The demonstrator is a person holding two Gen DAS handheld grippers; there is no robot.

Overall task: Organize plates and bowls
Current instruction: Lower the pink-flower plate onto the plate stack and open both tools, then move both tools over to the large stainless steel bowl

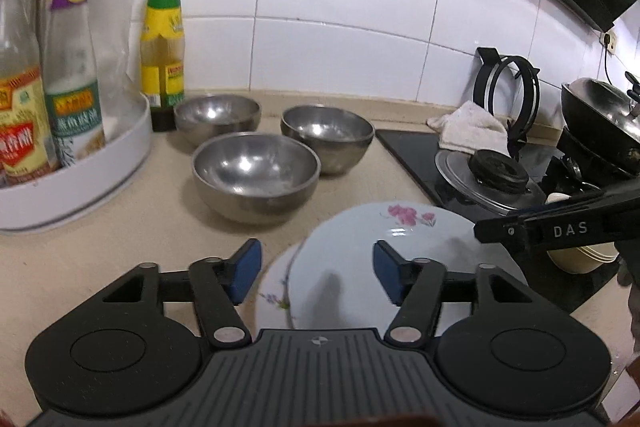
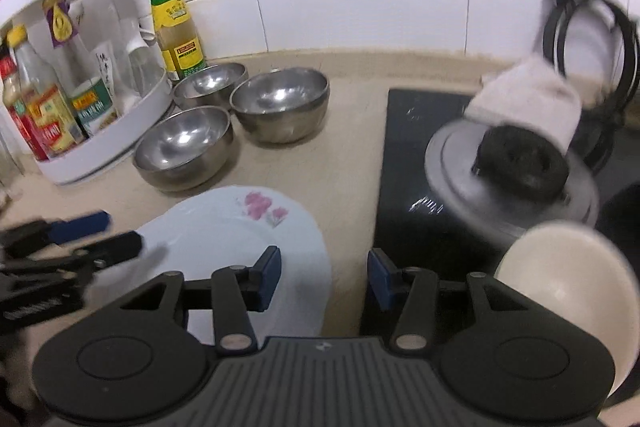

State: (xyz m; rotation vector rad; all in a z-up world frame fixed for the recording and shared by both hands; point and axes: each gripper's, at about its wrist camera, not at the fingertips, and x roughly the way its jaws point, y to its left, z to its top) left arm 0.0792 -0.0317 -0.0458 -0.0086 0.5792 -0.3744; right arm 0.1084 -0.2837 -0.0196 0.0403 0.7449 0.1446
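Beside the black hob, both tools are hanging released over the worktop: left tool above the stacked floral plates, right tool by their edge. Stacking the steel bowls behind the plates probably comes next, needing a rim pinch.

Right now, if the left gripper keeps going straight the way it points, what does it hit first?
Probably the top flowered plate: the open left gripper hangs just over it, with the nearest steel bowl farther along. Depth is unclear.
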